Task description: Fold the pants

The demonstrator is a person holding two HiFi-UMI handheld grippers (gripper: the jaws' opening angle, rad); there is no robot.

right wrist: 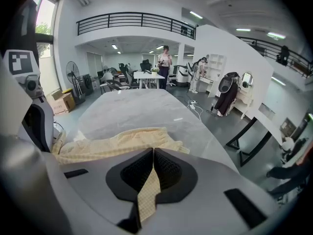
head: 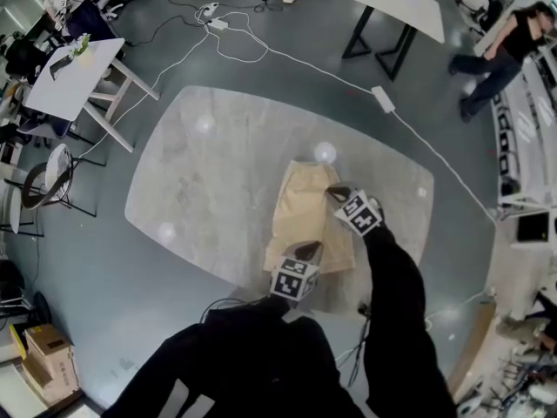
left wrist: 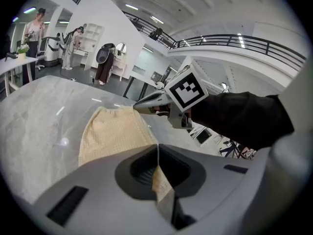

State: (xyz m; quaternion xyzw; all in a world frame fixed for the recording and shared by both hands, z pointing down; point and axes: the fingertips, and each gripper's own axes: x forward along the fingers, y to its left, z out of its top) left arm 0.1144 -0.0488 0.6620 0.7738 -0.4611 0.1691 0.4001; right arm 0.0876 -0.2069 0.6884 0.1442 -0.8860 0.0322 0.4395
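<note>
The pale yellow pants (head: 303, 209) lie folded lengthwise on the grey oval table (head: 200, 190), toward its near right part. My left gripper (head: 311, 251) is at the pants' near end, shut on a pinch of the yellow cloth (left wrist: 159, 176). At the pants' right edge, farther up, my right gripper (head: 334, 192) is also shut on a strip of cloth (right wrist: 148, 187). In the left gripper view the pants (left wrist: 113, 131) stretch away toward the right gripper (left wrist: 146, 103). The right gripper view shows the rumpled pants (right wrist: 117, 142) and the left gripper's body (right wrist: 30, 112) at the left.
A white cable with a power strip (head: 383, 99) runs across the floor past the table's far right. White tables (head: 74, 72) (head: 396, 3) stand at the back left and back right. A person (head: 500, 50) stands far right. A chair (head: 43, 181) and cardboard boxes (head: 43, 364) are at the left.
</note>
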